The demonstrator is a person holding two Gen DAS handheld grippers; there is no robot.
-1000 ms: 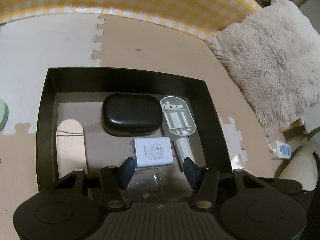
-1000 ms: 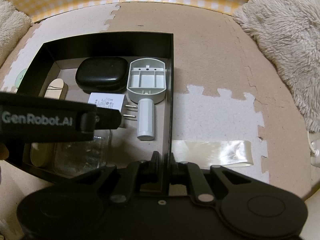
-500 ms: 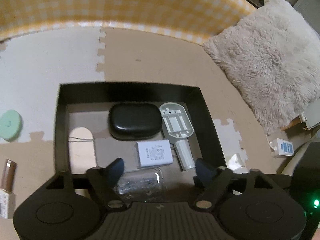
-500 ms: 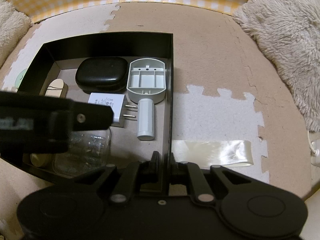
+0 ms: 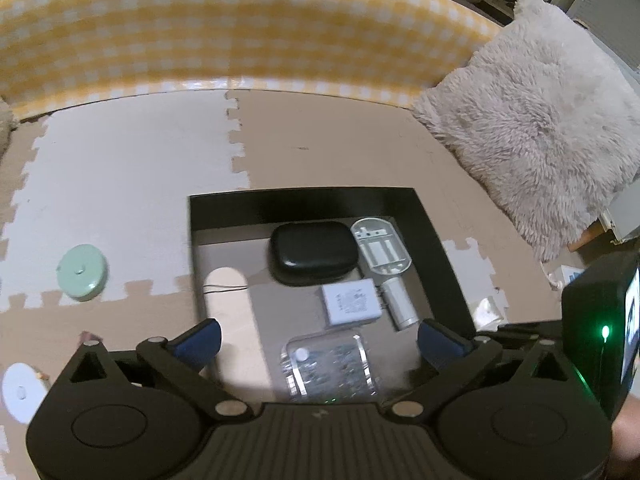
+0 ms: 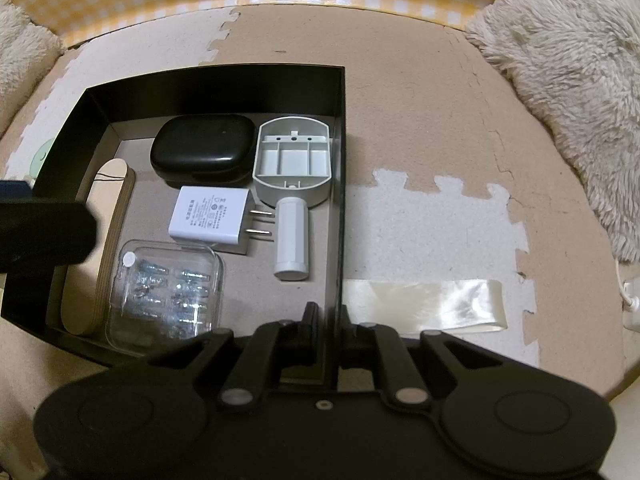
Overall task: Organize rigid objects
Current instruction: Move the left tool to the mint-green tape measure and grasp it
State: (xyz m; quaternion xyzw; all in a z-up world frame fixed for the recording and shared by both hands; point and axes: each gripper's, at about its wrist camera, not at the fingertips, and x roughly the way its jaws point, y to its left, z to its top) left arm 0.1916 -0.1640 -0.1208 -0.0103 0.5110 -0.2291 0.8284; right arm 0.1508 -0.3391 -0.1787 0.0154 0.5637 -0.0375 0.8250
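Observation:
A black open box (image 5: 436, 236) (image 6: 72, 128) sits on the foam mat. In it lie a black case (image 5: 314, 254) (image 6: 204, 152), a grey handled holder (image 5: 382, 250) (image 6: 294, 166), a white plug adapter (image 5: 350, 304) (image 6: 212, 220), a clear plastic case (image 5: 330, 364) (image 6: 166, 292) and a wooden oval piece (image 5: 230, 304) (image 6: 108, 216). My left gripper (image 5: 320, 340) is open and empty above the box's near side. My right gripper (image 6: 326, 316) is shut on the box's right wall.
A green round disc (image 5: 82, 272) and a white round object (image 5: 20, 396) lie on the mat left of the box. A shiny tape strip (image 6: 424, 306) lies right of the box. Fluffy cushion (image 5: 532, 120) at right; yellow checked edge (image 5: 240, 32) behind.
My left gripper has opened wide, let go of the clear plastic case in the box, and pulled back and up. The right gripper has held still on the box wall.

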